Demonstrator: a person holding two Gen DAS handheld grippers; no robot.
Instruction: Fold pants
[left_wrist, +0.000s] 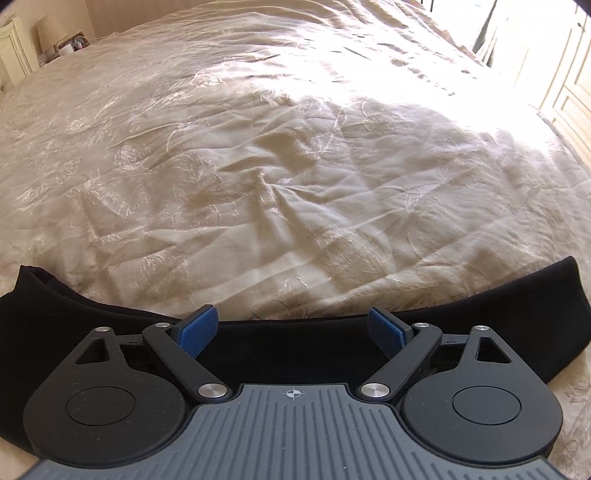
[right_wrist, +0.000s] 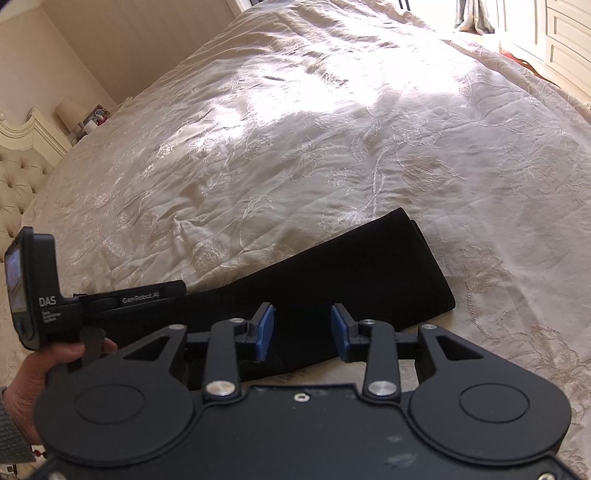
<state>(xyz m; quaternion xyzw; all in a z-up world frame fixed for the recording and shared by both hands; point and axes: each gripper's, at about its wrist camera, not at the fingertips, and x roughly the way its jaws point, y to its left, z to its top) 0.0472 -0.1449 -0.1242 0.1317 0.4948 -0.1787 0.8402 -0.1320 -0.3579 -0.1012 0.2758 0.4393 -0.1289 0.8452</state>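
Black pants (left_wrist: 295, 343) lie folded into a long narrow strip on a cream embroidered bedspread (left_wrist: 280, 166), running left to right near the bed's near edge. My left gripper (left_wrist: 293, 328) is open wide, its blue pads over the strip's middle, holding nothing. In the right wrist view the pants (right_wrist: 343, 280) end in a squared folded end at the right. My right gripper (right_wrist: 303, 328) is open above that part of the strip, empty. The left gripper's body (right_wrist: 110, 299) and the hand holding it show at the left.
The bedspread (right_wrist: 332, 147) stretches far beyond the pants, wrinkled and sunlit. A tufted headboard (right_wrist: 18, 184) and a nightstand with a lamp (right_wrist: 72, 109) stand at the far left. White cabinets (right_wrist: 557, 37) stand at the right beyond the bed.
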